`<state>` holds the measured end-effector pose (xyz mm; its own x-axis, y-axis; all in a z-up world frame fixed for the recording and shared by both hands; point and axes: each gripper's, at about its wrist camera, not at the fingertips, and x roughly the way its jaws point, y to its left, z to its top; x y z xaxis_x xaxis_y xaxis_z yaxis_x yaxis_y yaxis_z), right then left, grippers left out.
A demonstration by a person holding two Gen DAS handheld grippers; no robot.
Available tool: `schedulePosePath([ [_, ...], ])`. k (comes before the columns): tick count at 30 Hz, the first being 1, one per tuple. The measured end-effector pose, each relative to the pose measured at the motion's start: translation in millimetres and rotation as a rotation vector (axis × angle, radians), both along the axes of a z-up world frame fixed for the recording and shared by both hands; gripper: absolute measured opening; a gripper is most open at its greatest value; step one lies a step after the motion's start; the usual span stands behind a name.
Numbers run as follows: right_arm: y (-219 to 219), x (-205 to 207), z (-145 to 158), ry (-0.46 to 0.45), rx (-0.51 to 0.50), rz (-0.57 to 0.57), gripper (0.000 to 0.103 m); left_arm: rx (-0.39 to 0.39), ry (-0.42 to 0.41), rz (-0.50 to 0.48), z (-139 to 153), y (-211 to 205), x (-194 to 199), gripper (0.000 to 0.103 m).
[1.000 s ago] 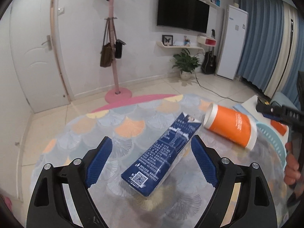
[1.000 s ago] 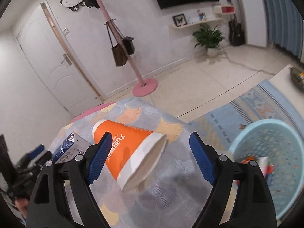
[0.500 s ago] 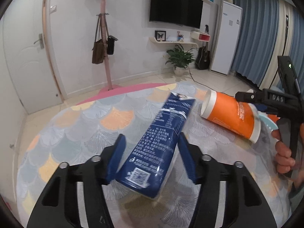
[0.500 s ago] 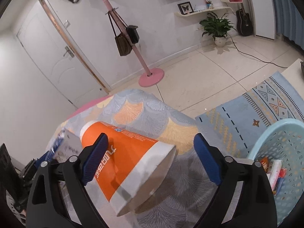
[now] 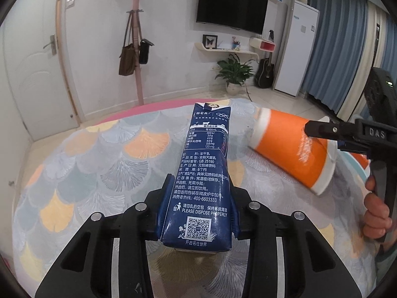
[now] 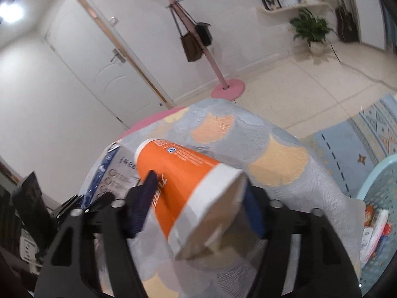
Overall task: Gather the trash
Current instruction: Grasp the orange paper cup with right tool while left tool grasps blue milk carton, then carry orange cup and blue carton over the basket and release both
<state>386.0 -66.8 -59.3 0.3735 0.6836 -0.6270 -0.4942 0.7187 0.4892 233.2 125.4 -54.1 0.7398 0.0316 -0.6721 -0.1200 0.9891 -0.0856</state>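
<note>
- The left gripper [image 5: 197, 213] is clamped on the blue milk carton [image 5: 202, 173], its 2 pads pressing the lower sides while the top juts out over the table [image 5: 82, 164]. The hold sits low on a long box, so a quick swing could lever the carton sideways out of the pads.
- The right gripper [image 6: 198, 211] is closed on the orange paper cup [image 6: 188, 186] near its white rim, and the mouth looks squashed out of round (the view is blurred, so how firmly it bites is hard to judge). Thin card may buckle further and slide free if squeezed harder.
- Any dregs left in either container could spill onto the tablecloth once they are tipped.
- The light-blue basket [image 6: 372, 193] stands on the floor to the right of the table, with some rubbish already in it. Letting go too high or too early would likely bounce the cup off its rim.
- The 2 grippers are near each other, so they could collide if both head for the basket together.
</note>
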Motion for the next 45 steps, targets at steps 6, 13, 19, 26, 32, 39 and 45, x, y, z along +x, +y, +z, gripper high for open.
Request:
schedulePosePath([
  [6, 22.1, -44.5, 29.4, -0.155, -0.129, 0.022, 0.038, -0.005, -0.005, 0.005, 1.0, 2.5, 0.6, 0.037],
  [13, 67.0, -70.8, 31.1, -0.247, -0.297, 0.055, 0.045, 0.016, -0.020, 0.019, 6.7, 1.9, -1.6, 0.036],
  [19, 77.8, -62.9, 10.1, -0.191, -0.312, 0.063, 0.040, 0.003, -0.028, 0.027, 7.6, 4.6, -4.4, 0.036],
  [26, 54.5, -90.1, 35.8, -0.258, -0.294, 0.011, 0.037, -0.016, -0.100, -0.009, 27.0, -2.7, -13.2, 0.035],
  [32, 2.1, -118.6, 69.5, -0.342, -0.290, -0.103, 0.037, -0.009, -0.180, -0.067, 57.4, -32.8, -28.2, 0.035],
  [39, -65.6, -129.2, 84.1, -0.358, -0.277, -0.242, 0.037, -0.013, -0.205, -0.185, 76.7, -80.8, -30.2, 0.035],
  [45, -120.0, -135.0, 84.9, -0.368, -0.286, -0.349, 0.037, -0.021, -0.208, -0.276, 87.3, -121.4, -26.8, 0.035],
])
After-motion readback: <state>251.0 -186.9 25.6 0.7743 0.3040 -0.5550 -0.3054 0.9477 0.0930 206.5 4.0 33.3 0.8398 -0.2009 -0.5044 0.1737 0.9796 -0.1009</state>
